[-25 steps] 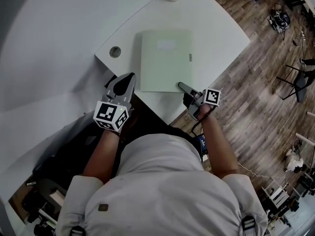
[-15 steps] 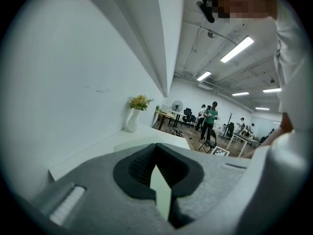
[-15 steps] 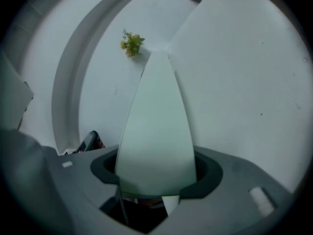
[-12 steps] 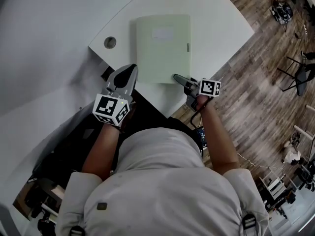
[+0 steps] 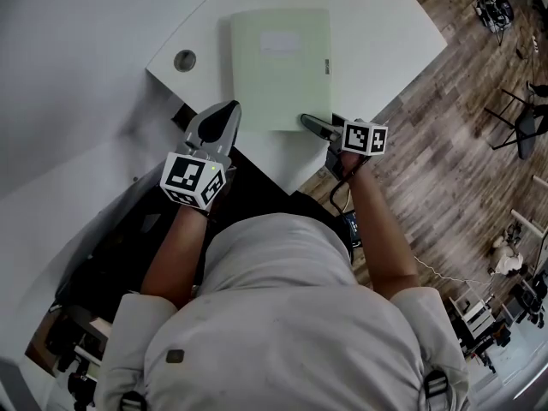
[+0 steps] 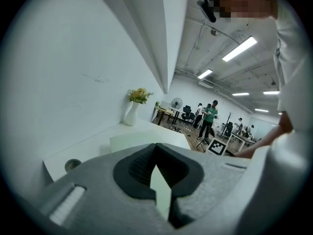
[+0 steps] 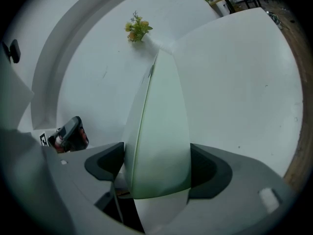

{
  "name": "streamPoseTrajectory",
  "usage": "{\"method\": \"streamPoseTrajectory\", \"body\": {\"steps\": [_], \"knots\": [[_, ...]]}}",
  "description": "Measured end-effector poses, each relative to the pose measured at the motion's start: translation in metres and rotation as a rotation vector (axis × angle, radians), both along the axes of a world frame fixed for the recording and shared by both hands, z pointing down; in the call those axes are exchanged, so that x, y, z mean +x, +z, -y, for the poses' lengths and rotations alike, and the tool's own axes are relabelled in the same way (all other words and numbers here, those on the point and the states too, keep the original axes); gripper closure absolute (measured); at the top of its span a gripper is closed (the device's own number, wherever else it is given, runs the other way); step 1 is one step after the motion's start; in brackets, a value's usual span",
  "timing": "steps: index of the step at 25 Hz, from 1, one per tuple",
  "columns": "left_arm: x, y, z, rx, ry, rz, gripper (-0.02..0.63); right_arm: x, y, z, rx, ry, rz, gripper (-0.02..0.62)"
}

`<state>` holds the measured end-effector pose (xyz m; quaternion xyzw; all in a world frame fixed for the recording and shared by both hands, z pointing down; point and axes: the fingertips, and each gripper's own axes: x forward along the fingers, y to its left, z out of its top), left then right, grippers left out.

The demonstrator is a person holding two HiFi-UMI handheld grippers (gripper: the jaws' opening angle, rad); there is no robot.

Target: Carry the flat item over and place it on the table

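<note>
A flat pale green folder (image 5: 281, 67) lies on the white table (image 5: 377, 32), its near edge close to the table's front edge. My right gripper (image 5: 312, 125) is at the folder's near right corner. In the right gripper view the folder (image 7: 159, 131) runs out between the jaws. Those jaws have just been opening and stand wide, so my right gripper (image 7: 157, 151) is open around it. My left gripper (image 5: 221, 118) hovers by the table's near left edge, shut and holding nothing. From my left gripper (image 6: 156, 146), the folder (image 6: 146, 140) shows ahead on the tabletop.
A round cable hole (image 5: 184, 59) sits in the table left of the folder. A white vase with flowers (image 6: 132, 112) stands at the table's far end by the wall. Wooden floor (image 5: 445, 144) lies to the right, and people (image 6: 209, 116) stand in the distance.
Both grippers have sunk a little. The right gripper has rolled at the folder's near right corner. The folder has kept its place on the table.
</note>
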<state>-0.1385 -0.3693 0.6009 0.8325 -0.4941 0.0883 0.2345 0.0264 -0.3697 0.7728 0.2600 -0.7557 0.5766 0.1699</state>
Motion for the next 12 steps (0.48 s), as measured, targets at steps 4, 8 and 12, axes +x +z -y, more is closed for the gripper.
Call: {"method": "streamPoseTrajectory", "body": {"steps": [4, 8, 12], "knots": [[0.002, 0.003, -0.002, -0.006, 0.0, 0.003, 0.606, 0.007, 0.008, -0.002, 0.015, -0.007, -0.088, 0.166], [0.009, 0.002, -0.001, -0.009, 0.013, 0.004, 0.606, 0.022, 0.016, 0.0, 0.121, -0.065, -0.242, 0.198], [0.01, 0.003, -0.001, -0.015, 0.015, 0.007, 0.606, 0.019, 0.016, 0.004, 0.157, -0.091, -0.269, 0.199]]}}
